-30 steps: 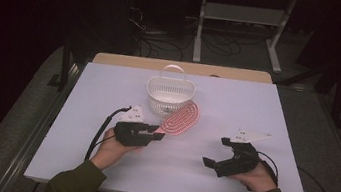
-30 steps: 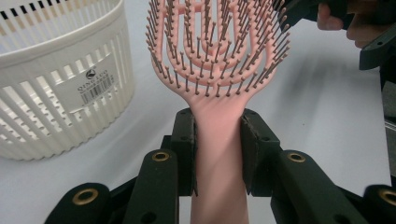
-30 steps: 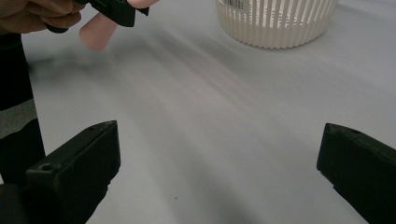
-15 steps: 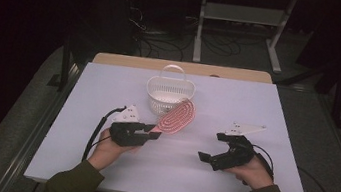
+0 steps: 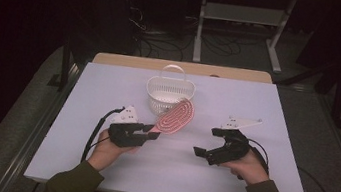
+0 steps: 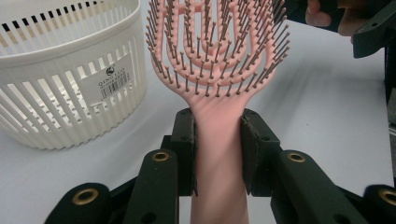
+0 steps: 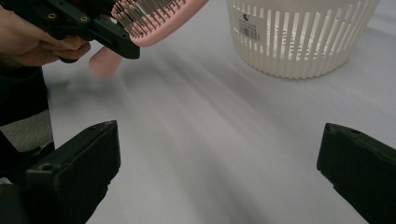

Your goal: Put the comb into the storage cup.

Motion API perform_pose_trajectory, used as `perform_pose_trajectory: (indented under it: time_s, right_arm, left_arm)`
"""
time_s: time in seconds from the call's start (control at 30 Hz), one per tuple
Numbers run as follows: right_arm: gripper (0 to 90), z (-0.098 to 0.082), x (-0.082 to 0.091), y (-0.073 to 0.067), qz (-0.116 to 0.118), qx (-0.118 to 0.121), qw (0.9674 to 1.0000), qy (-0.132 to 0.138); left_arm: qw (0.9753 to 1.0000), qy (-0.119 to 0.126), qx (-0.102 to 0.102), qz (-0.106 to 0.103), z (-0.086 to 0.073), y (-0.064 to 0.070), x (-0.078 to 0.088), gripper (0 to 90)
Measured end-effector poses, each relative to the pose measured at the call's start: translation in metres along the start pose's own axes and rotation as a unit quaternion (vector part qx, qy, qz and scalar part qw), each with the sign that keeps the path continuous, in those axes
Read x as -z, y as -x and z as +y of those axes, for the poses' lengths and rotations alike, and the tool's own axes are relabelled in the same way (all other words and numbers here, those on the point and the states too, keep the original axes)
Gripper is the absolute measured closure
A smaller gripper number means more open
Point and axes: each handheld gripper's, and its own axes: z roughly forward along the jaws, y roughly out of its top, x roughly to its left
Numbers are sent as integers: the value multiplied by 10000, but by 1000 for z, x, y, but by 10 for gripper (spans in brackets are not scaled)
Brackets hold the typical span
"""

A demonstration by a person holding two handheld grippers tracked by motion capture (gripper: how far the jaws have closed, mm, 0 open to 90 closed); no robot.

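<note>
Bristles show in left gripper [image 6: 218, 140] view, clamped on hairbrush [image 6: 218, 74]; right gripper [image 7: 217, 172] gapes.

A pale, lavender-white table [image 5: 266, 190] carries the scene, its far edge backed by a strip of light wood [image 5: 182, 67]. A white slotted basket [image 5: 165, 98] with an arched handle stands directly on the top, toward the far side and near the middle; a barcode label shows on its wall in the left gripper view. The rest of the surface around it is plain and smooth.
</note>
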Motion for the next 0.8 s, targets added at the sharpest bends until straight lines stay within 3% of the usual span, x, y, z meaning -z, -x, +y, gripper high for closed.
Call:
perform_pose_trajectory:
  time_s: [0.8]
  right_arm:
    - [0,24,-14,-1,111,-11,9998,147]
  left_arm:
    - [10000,6,-1,22,-4,4,-2,702]
